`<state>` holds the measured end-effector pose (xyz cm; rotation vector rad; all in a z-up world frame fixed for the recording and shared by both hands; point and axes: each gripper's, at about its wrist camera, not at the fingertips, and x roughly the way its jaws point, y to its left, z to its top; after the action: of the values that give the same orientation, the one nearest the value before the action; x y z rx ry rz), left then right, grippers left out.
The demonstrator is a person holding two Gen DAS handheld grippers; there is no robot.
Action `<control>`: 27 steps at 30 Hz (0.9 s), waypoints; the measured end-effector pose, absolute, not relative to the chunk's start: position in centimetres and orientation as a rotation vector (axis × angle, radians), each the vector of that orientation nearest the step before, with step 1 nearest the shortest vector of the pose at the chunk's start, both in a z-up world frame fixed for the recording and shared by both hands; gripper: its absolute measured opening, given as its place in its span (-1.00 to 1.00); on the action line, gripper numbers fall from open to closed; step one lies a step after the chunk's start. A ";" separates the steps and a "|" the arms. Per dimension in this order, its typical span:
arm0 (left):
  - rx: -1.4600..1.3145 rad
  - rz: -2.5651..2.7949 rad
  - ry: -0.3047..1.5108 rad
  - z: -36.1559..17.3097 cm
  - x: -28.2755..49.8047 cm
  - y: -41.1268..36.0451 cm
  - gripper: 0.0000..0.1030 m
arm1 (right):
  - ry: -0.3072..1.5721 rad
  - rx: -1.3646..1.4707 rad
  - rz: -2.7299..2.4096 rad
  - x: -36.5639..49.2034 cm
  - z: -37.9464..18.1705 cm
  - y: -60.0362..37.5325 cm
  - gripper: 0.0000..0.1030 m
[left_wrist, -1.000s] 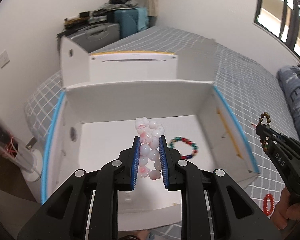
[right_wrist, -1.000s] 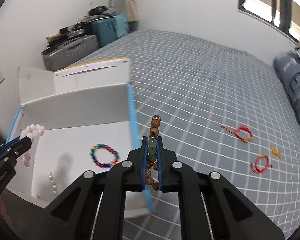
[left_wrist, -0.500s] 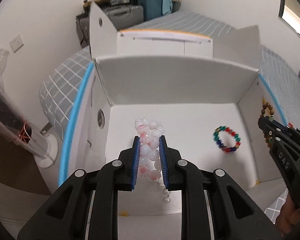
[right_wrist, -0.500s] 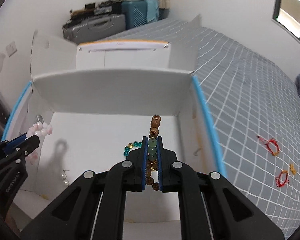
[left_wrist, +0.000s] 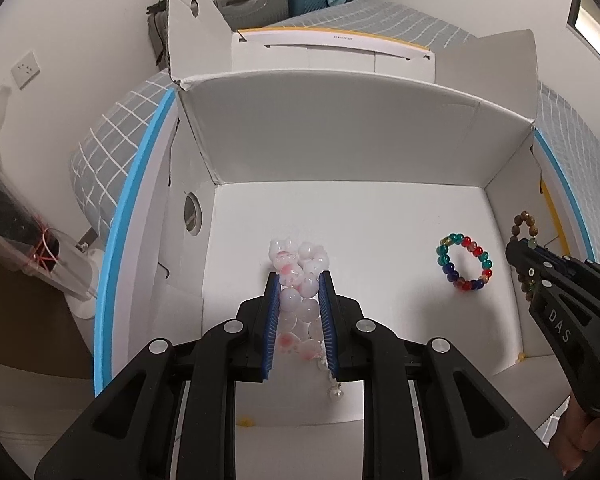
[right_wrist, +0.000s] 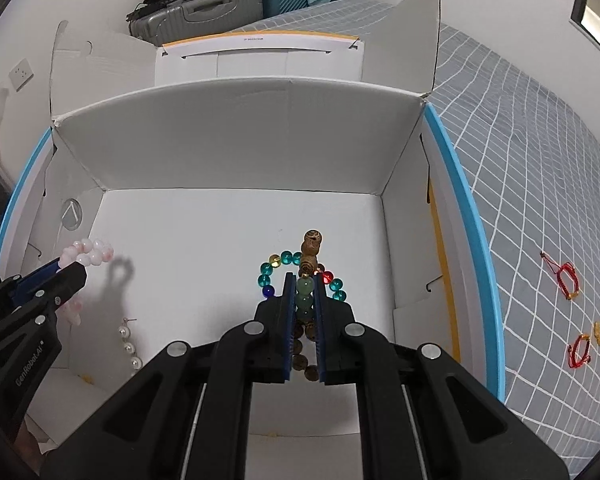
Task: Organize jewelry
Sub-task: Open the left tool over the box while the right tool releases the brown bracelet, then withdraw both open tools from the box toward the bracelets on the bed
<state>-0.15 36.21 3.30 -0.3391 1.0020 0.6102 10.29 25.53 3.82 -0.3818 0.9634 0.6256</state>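
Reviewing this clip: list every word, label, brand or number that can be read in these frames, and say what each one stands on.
"DAS": on the side of the right gripper, partly cut off.
"GenRobot.AI": on the side of the left gripper.
Small dark print on the flap of the white box: too small to read.
No readable text on the suitcases or the wall socket.

Your right gripper [right_wrist: 304,284] hides the near arc of the coloured bead bracelet [right_wrist: 278,266] on the white box [right_wrist: 220,152] floor. The wooden bead bracelet [right_wrist: 311,246] is mostly buried between its fingers. Your left gripper [left_wrist: 299,280] covers much of the pink bead bracelet [left_wrist: 296,256]. Along the box's near edge, a yellow speck [left_wrist: 246,423] is too small to identify. The suitcases [right_wrist: 204,10] are cut off by the top edge.
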 end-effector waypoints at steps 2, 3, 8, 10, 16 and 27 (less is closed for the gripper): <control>-0.337 0.613 1.000 3.4 -0.2 36.3 -0.61 | 0.965 -0.374 0.632 10.2 3.9 25.5 -0.80; -0.338 0.613 0.999 3.4 -0.2 36.3 -0.61 | 0.964 -0.373 0.633 10.2 3.9 25.5 -0.80; -0.341 0.616 0.987 3.9 -0.5 36.3 -0.33 | 0.959 -0.367 0.637 10.2 4.2 25.5 -0.65; -0.340 0.633 0.966 4.4 -0.9 36.3 -0.03 | 0.952 -0.364 0.640 10.0 4.5 25.4 -0.37; -0.321 0.664 0.920 5.6 -1.6 36.0 0.40 | 0.923 -0.343 0.638 9.9 5.7 25.0 0.18; -0.320 0.643 0.857 6.8 -1.5 35.3 0.83 | 0.792 -0.285 0.591 9.5 8.5 22.4 0.85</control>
<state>-1.48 35.35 6.77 -0.3199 0.8565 0.6428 9.46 22.40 8.51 -0.2854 0.7915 0.5911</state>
